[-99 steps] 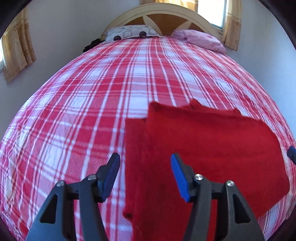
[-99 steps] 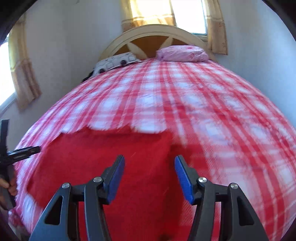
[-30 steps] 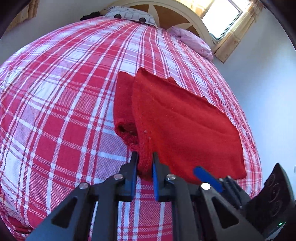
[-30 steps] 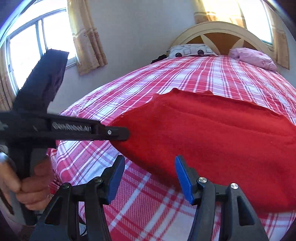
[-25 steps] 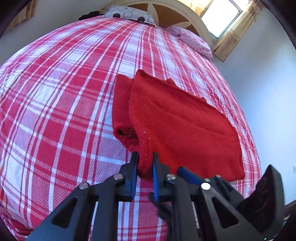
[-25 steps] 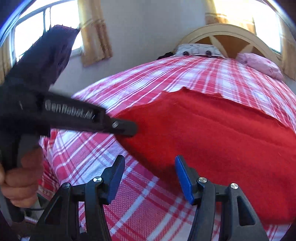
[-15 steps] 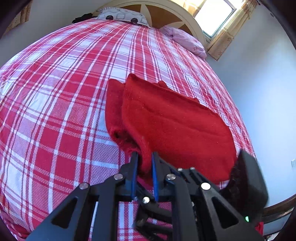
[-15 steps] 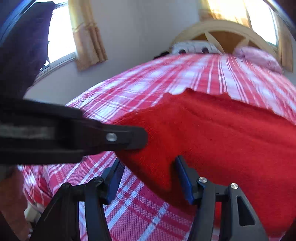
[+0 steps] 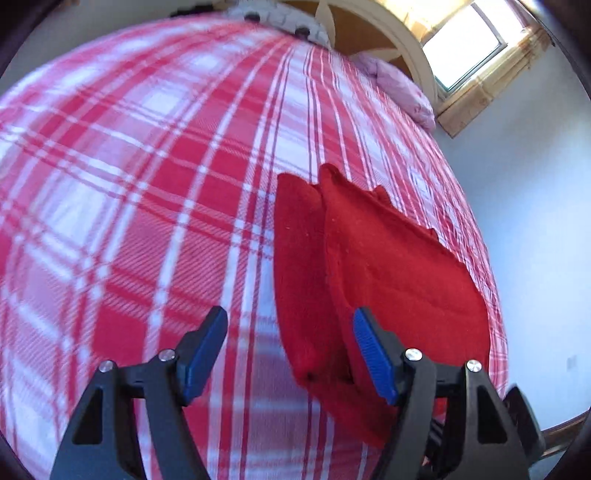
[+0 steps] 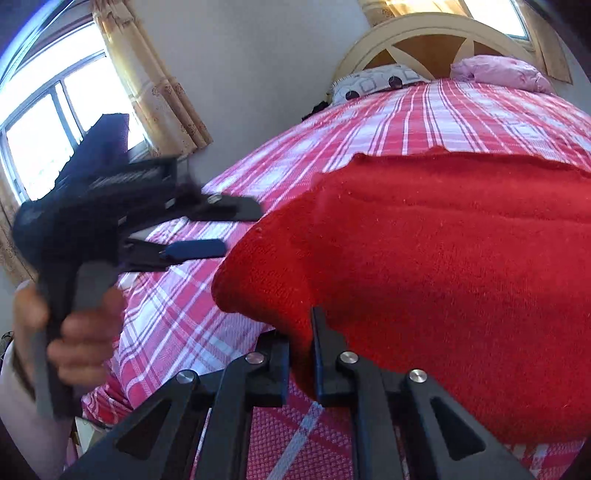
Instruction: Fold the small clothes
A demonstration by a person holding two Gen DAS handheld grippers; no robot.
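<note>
My left tool [image 9: 290, 350] has just let go and sprung wide; my right tool [image 10: 301, 354] has just clamped the red garment's [image 10: 443, 258] near edge on the bed [image 9: 147, 184].

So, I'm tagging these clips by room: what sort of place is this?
A bedroom, most likely: a bed with a red checked sheet, pillows against an arched headboard, and curtained windows.
</note>
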